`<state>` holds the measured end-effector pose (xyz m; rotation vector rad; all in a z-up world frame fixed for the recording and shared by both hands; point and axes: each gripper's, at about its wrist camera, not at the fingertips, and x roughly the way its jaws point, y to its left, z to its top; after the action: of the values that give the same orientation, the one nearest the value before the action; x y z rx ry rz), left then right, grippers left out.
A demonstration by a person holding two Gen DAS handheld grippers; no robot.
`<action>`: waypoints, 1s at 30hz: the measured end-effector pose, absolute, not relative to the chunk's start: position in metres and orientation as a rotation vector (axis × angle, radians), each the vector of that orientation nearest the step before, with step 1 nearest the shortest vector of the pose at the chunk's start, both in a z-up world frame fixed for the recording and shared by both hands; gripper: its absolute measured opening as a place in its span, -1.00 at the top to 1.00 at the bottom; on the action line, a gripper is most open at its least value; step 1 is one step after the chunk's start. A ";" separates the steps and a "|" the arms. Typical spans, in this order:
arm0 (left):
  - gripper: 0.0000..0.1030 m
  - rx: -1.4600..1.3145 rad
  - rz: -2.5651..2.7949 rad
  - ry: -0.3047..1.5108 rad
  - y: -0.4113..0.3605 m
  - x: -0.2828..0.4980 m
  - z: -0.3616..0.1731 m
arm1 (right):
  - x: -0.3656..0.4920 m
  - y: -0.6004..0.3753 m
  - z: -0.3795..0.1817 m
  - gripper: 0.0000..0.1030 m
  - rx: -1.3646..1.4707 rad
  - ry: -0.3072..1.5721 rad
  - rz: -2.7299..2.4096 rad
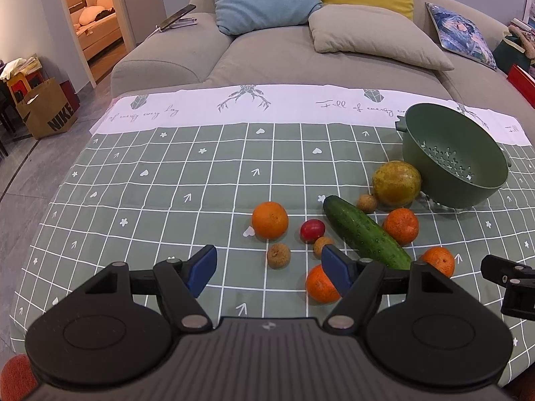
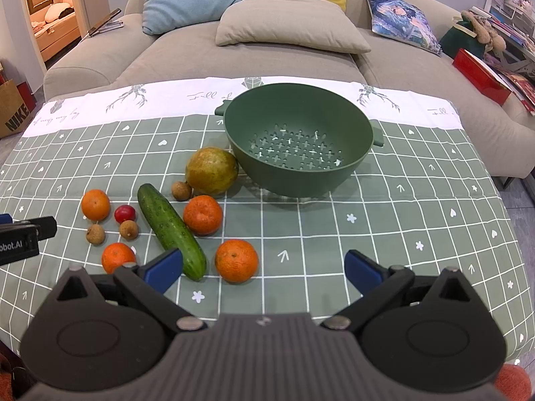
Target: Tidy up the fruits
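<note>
While both sets of fingers gape empty over tabletop [image 2: 384, 234], nothing sits in colander [image 2: 297, 140]. Left gripper [image 1: 269, 269]: longan [image 1: 278, 255] may roll from pinch. Cucumber [image 2: 171, 232] crowds tangerines. Right gripper [image 2: 264, 272]: nearest tangerine [image 2: 236, 260] may skid sideways.

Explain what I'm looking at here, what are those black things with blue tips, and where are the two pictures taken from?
Those are two handheld grippers, each with a camera looking along its blue-padded fingers. One picture comes from the left gripper, the other from the right gripper. Both are open and hold nothing. On the green checked tablecloth lie four oranges, such as the nearest orange, a cucumber, a small red fruit, three small brown fruits, and a large yellow-green fruit. Beside that stands an empty green colander. A sofa with cushions is behind.
</note>
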<state>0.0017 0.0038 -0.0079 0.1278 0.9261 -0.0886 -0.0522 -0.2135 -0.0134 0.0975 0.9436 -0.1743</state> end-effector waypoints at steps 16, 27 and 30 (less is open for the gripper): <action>-0.64 0.127 -0.085 0.933 0.005 0.003 -0.009 | -0.052 -0.212 -0.014 -0.91 0.093 0.945 -0.171; -0.64 0.121 -0.081 0.939 0.006 0.003 -0.011 | -0.050 -0.211 -0.015 -0.91 0.095 0.947 -0.161; -0.64 0.118 -0.081 0.942 0.006 0.002 -0.011 | -0.050 -0.210 -0.015 -0.91 0.098 0.946 -0.158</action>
<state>0.0024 0.0063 -0.0115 0.1183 0.9418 -0.0807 -0.0501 -0.2104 -0.0148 0.0975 0.9457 -0.1579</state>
